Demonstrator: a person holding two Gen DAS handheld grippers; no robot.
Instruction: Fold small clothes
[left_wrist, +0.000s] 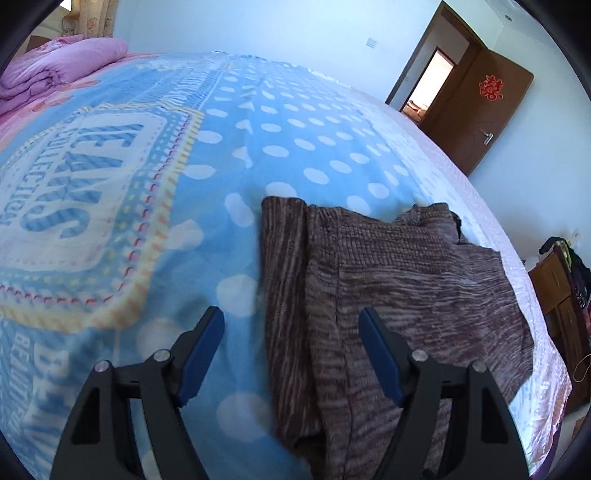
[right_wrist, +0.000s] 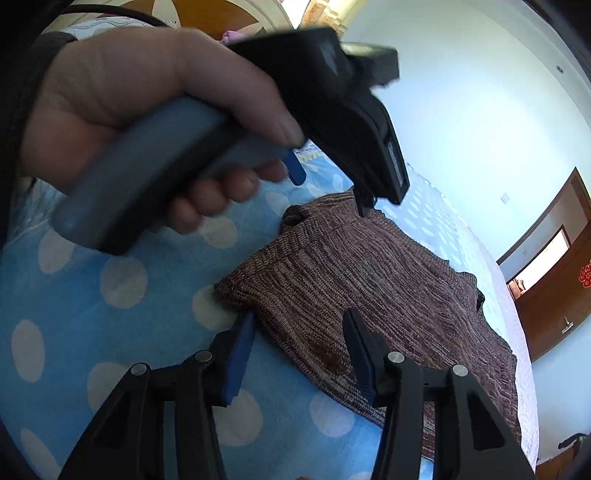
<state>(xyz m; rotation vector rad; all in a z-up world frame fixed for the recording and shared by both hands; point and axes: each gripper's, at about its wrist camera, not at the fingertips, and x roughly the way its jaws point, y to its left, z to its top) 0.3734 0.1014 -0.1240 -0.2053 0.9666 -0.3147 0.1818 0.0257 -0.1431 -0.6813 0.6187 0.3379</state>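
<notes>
Bed: a wide bed under a light-blue fleece blanket with white dots and a lettered panel (left_wrist: 155, 206) carries the work; there is no bench here, so everything lies on this soft surface.
Garment: a brown, mottled knit sweater (left_wrist: 388, 280) lies flat on the blanket toward the bed's door-side edge, with one strip along its left border, as my left camera sees it, already turned over onto the body.
Long axis: in my left view the garment runs away from me, from under my gripper toward the far collar end; its folded border runs along the same line.
Left gripper: my left gripper (left_wrist: 291, 354) hangs above the near end of that folded border, jaws wide and empty, one blue pad over bare blanket and the other over knit.
Right gripper: my right gripper (right_wrist: 299, 350) points down at a near corner of the sweater (right_wrist: 369, 280), jaws half parted with nothing gripped; the left pad sits just beside the knit edge, the right pad over the fabric. I cannot tell whether either pad touches.
Nearer hand: I judge the right gripper better placed at an edge; the left straddles the fold line.
Left hand: my left hand (right_wrist: 147, 122) on its grey handle crosses the top of the right view, above the garment's far side.
Next move, as judged: pinch an edge and carry it across the long axis.
</notes>
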